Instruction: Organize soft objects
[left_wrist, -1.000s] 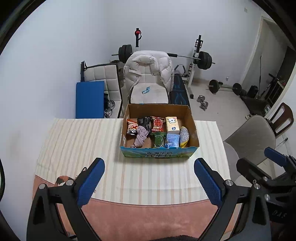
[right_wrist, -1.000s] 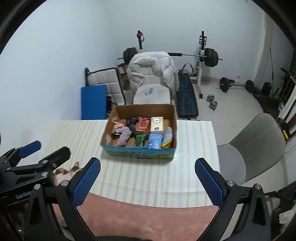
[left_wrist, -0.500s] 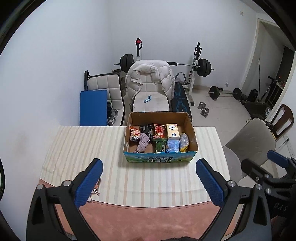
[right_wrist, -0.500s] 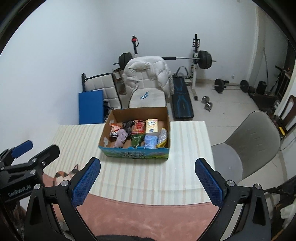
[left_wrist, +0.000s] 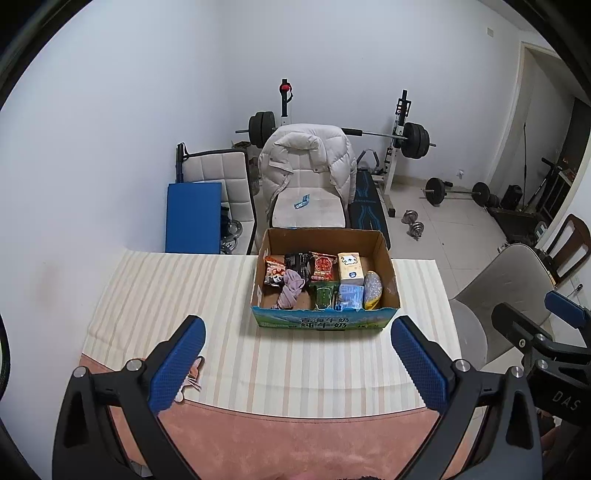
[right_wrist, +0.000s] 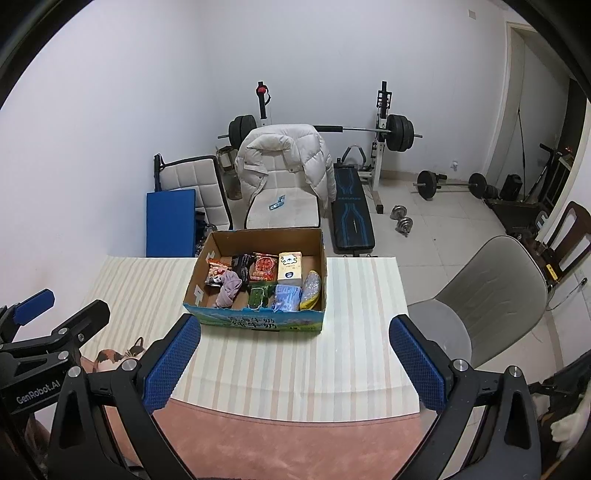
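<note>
Both sets of blue ribbed fingers (left_wrist: 177, 365) spread wide, left gripper (left_wrist: 297, 365) and right gripper (right_wrist: 293, 363) empty, hovering over a striped cloth (left_wrist: 166, 295) on the desk (left_wrist: 295, 435). Beyond sits a cardboard box (left_wrist: 325, 321), long side facing us, packed with crinkly snack packets and a limp mauve cloth (left_wrist: 291, 290) lying near-to-far. Behind: padded chair (left_wrist: 306, 206), puffy jacket (left_wrist: 303, 155), barbell rack (left_wrist: 399, 133), white walls.

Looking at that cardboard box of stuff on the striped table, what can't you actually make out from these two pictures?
- Floor of the cardboard box: both views, hidden under the packets and behind its front wall.
- Purple cloth: both views, too crumpled to identify.
- Print on the snack packets: too small to read.
- Cat picture at the table's near edge: partly covered by the left gripper.
</note>
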